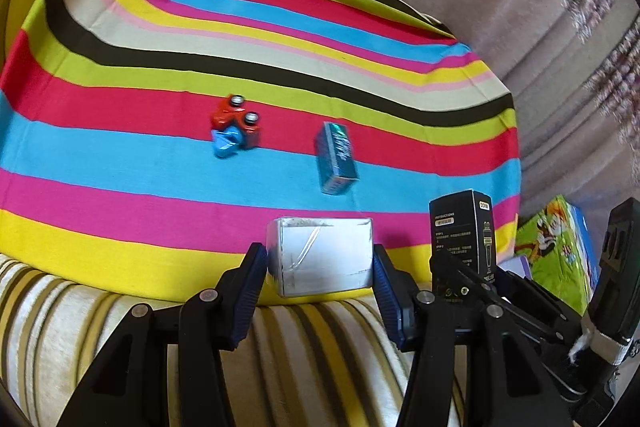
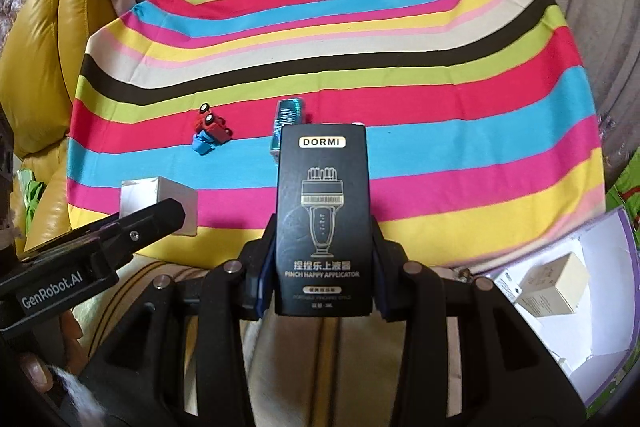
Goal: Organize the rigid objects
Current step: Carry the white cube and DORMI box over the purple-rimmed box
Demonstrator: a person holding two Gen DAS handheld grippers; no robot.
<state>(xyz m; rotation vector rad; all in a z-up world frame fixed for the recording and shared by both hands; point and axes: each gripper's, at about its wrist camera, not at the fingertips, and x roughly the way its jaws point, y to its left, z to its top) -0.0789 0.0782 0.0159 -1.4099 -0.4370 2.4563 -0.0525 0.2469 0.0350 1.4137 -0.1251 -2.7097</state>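
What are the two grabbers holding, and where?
Right hand-held gripper squeezes the black DORMI box by its lower sides. Left hand-held gripper straddles the silver box; grip unclear.

The black box [image 2: 323, 223] clamped between the right gripper's [image 2: 323, 267] fingers looks like smooth card with a slight sheen and gold metallic print. Between the left gripper's [image 1: 318, 267] blue ribbed rubbery pads [image 1: 251, 283] sits a silver-grey box [image 1: 320, 255] wrapped in glossy clear film. Beyond it, the striped cloth [image 1: 120, 155] is matt woven fabric. On that lie a glossy teal box [image 1: 336, 159] and a shiny plastic toy car [image 1: 235, 125]. Both grippers are matt black plastic with metal pins.
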